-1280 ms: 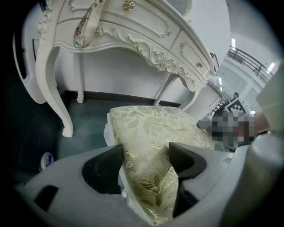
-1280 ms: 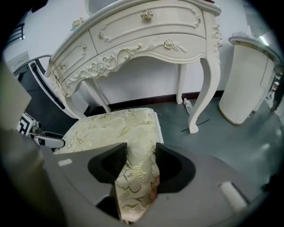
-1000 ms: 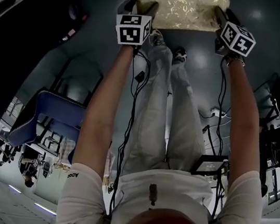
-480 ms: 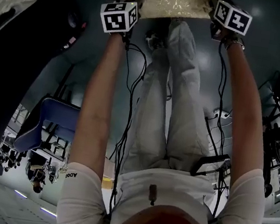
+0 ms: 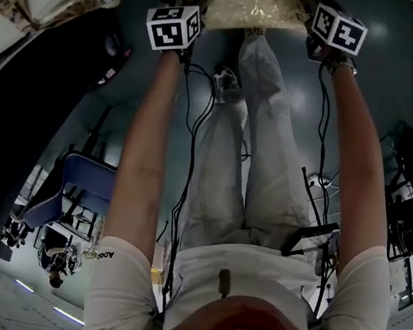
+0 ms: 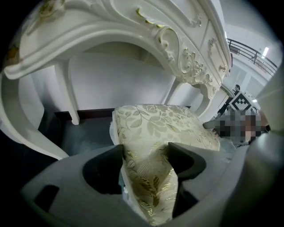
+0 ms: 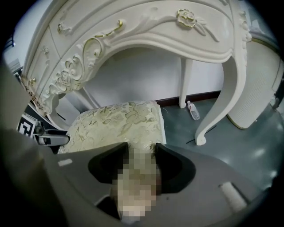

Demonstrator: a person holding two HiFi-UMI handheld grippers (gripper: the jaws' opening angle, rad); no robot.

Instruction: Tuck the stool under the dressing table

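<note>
Head view: the person is standing behind the stool (image 5: 248,0), arms reaching forward, one gripper at each near corner of the seat.
Left gripper (image 6: 146,166): jaws are clamping the near left edge of the gold-patterned cushion, with fabric bulging between them.
Right gripper (image 7: 142,166): jaws are pinching the near right edge, set fairly wide because the cushion is thick.
Why two grips: gripping both corners is probably keeping the seat square to the opening.
Stool position: sitting on the floor (image 7: 248,146), lined up between the curved legs of the dressing table (image 7: 146,31), far edge near the front arch.
Step (judged): guiding it in; not yet fully under.
Watch: a small bottle (image 7: 193,111) is lying by the far right leg.
</note>
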